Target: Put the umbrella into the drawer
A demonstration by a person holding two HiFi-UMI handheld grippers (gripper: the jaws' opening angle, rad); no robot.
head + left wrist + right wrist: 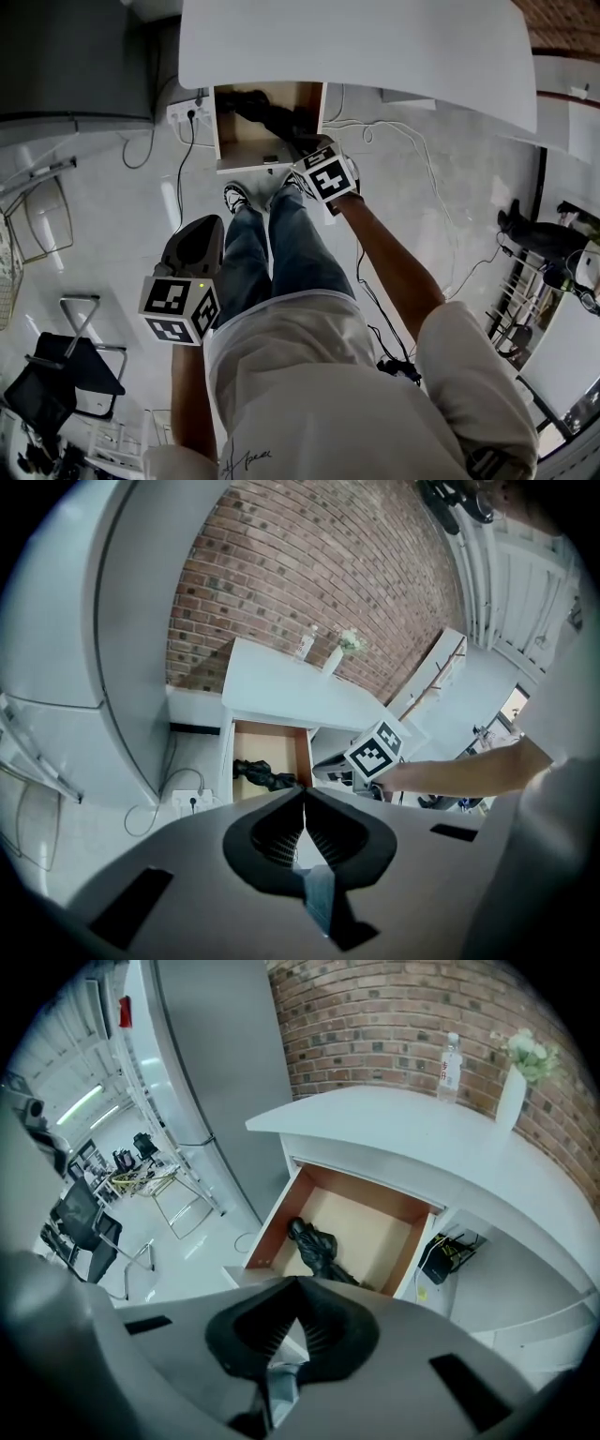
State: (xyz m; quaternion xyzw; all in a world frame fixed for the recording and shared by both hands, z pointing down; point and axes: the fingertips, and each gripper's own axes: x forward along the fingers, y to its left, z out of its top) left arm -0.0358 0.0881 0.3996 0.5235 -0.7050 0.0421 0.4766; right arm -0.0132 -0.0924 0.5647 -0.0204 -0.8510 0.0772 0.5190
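**Umbrella in the open drawer, both grippers empty**

Closest to the head camera is the person's white shirt (309,375), with blue jeans (272,253) and sneakers below it on the pale floor (122,216). At the person's left side, the left gripper (206,225) is held low beside the thigh. Its jaws are pressed together with nothing between them, as the left gripper view shows (302,794). The right gripper (307,152) is stretched forward on a bare arm and hangs over the front right corner of the drawer (225,150). Its jaws are likewise closed tip to tip and grip nothing (298,1283).

The drawer (270,1227) stands pulled out from under the white desk (422,1138), with a wooden floor and sides. The umbrella (314,1246), black and folded, lies inside on the drawer floor, running diagonally from the back left toward the front right, apart from both grippers. In the head view it shows as a dark bundle (272,114) across the drawer.

On the desk top, against the brick wall (394,1016), stand a clear bottle (451,1063) and a white vase of flowers (514,1091). A power strip (183,112) lies on the floor left of the drawer.
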